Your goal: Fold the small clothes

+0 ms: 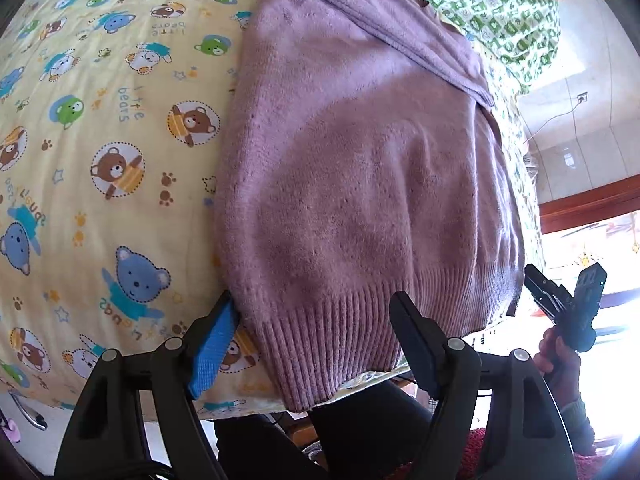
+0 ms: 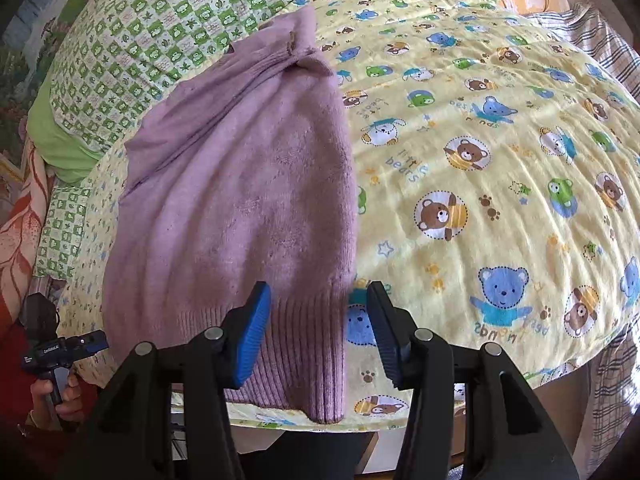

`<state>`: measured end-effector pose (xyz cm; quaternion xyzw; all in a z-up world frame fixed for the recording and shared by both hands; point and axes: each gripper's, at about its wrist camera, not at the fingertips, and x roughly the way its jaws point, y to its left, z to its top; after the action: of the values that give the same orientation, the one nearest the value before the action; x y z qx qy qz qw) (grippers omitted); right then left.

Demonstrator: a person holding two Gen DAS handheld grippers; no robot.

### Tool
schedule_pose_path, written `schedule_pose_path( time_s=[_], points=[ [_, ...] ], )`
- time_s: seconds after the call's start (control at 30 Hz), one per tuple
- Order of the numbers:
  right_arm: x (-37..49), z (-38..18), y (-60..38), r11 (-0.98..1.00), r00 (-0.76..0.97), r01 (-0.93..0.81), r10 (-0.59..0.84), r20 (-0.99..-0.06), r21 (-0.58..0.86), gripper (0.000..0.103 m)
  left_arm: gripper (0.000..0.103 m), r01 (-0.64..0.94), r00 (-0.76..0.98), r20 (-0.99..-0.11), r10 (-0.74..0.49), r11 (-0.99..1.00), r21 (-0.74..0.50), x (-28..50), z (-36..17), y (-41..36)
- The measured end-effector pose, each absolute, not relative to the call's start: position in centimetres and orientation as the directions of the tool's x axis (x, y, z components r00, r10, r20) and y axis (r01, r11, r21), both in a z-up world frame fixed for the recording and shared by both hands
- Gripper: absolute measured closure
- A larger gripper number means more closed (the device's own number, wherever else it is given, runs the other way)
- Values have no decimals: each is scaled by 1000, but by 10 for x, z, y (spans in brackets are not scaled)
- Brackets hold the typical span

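Observation:
A mauve knitted sweater [image 1: 360,180] lies flat on the bed, ribbed hem [image 1: 340,340] toward me at the bed's near edge, one sleeve [image 1: 400,44] folded slantwise over its upper part. My left gripper [image 1: 316,340] is open and hovers over the hem's left corner, with the blue pad [image 1: 212,344] just off the cloth's side edge. In the right wrist view the sweater [image 2: 240,200] shows again, and my right gripper [image 2: 320,332] is open, straddling the hem's right corner [image 2: 316,360]. Neither gripper's pads press the cloth. Each gripper also appears small in the other's view: right gripper [image 1: 538,286], left gripper [image 2: 96,340].
The sweater rests on a yellow bear-print quilt [image 2: 500,160]. A green checked pillow [image 2: 140,40] lies beyond it, and a plaid sheet [image 2: 612,360] hangs at the right. The bed edge [image 2: 380,420] runs just under the grippers. A hand [image 2: 60,396] holds the left gripper.

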<state>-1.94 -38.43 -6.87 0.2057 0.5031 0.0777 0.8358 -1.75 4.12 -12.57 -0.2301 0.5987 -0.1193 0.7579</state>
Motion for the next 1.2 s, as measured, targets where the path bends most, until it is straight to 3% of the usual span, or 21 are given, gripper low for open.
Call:
schedule_pose_path(
  time_s=[0.37,0.53,0.57,0.6,0.63,0.67,0.7,0.73,0.9,1.2],
  points=[
    [-30,-81,-380,883,476,62,383,-791,465,52,26,-90,270,-838,-475,854,-513,-19,-136,33],
    [-26,-86,-375,850,486,41,443,-753,526,52,32,-99,279,-815,-507,830,-550,-12,-139,29],
    [-26,-88,-374,835,495,40,460,-737,548,53,39,-92,279,-815,-507,831,-549,-10,-139,28],
    [-26,-90,-373,823,499,37,476,-724,567,55,53,-82,279,-817,-504,835,-544,-9,-139,27],
    [-26,-92,-372,813,502,38,487,-715,581,63,64,-70,276,-817,-506,838,-542,-9,-139,25],
    [-26,-94,-370,811,500,41,489,-714,584,78,88,-56,263,-818,-512,838,-542,-8,-141,24],
    [-26,-97,-370,812,492,44,489,-720,582,87,92,-42,249,-819,-517,839,-542,-7,-143,24],
    [-27,-99,-370,812,484,46,492,-724,582,93,93,-27,251,-815,-522,838,-545,-8,-142,25],
    [-46,-88,-394,826,523,52,456,-720,561,95,95,59,287,-769,-571,812,-581,-19,-129,28],
    [-41,-94,-398,820,468,41,489,-736,571,95,93,-4,248,-794,-555,819,-574,-12,-148,30]
  ],
)
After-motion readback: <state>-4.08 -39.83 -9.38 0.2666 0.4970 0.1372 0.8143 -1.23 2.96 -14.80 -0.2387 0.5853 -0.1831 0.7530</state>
